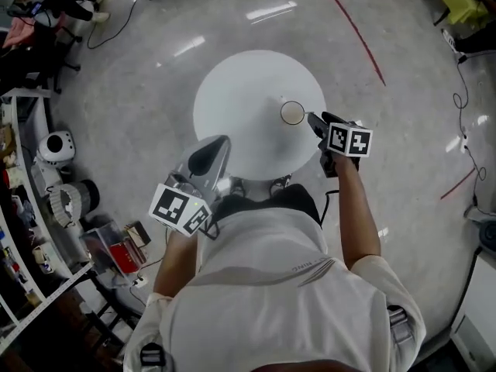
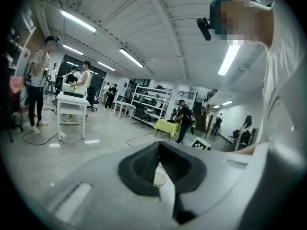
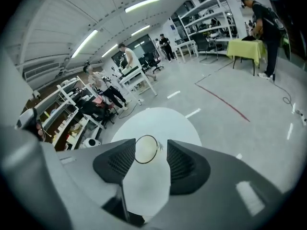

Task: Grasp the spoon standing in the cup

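Note:
A clear cup stands on the round white table, toward its right side. In the right gripper view the cup's rim shows just beyond the jaws, with the small spoon leaning at its right edge. My right gripper is just right of the cup and points at it; its jaws stand open with nothing between the pads. My left gripper hovers at the table's near edge, its tips together and holding nothing; the cup shows far off through its fingers.
The table stands on a glossy grey floor with a red line curving past at the back right. Shelves and a small white robot line the left wall. Cables trail on the right.

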